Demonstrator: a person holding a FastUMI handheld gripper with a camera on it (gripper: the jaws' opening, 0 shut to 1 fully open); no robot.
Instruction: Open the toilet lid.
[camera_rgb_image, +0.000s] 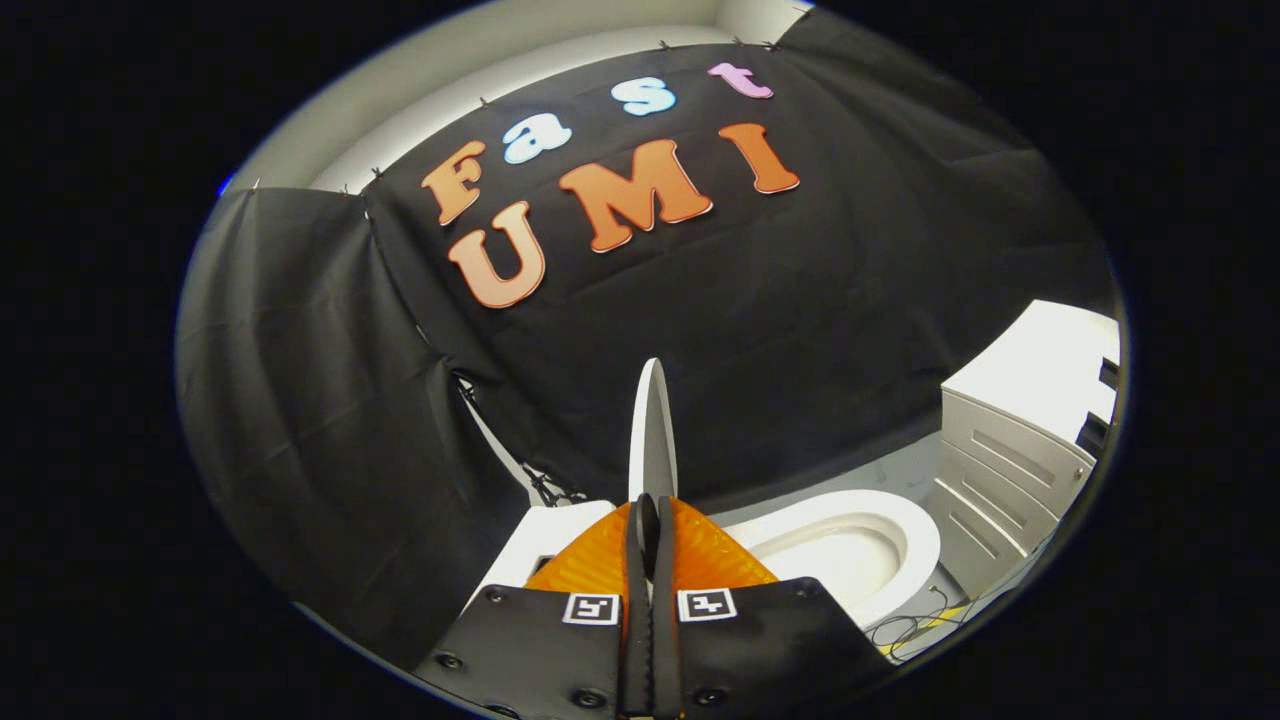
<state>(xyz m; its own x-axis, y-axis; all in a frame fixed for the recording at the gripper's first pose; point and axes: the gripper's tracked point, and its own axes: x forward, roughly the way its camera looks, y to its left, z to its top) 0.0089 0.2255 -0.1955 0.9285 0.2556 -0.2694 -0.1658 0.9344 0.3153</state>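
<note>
Gripper (650, 520) jaws clamped on the toilet lid (652, 425), held edge-on, apparently upright, beside the open bowl (850, 545) (grip looks thin). Risk: the rim slips free and the lid slams down.

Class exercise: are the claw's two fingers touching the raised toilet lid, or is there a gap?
Touching. In the gripper view the claw has both fingers closed against the thin edge of the lid, which stands upright between them, lifted clear of the bowl.
</note>
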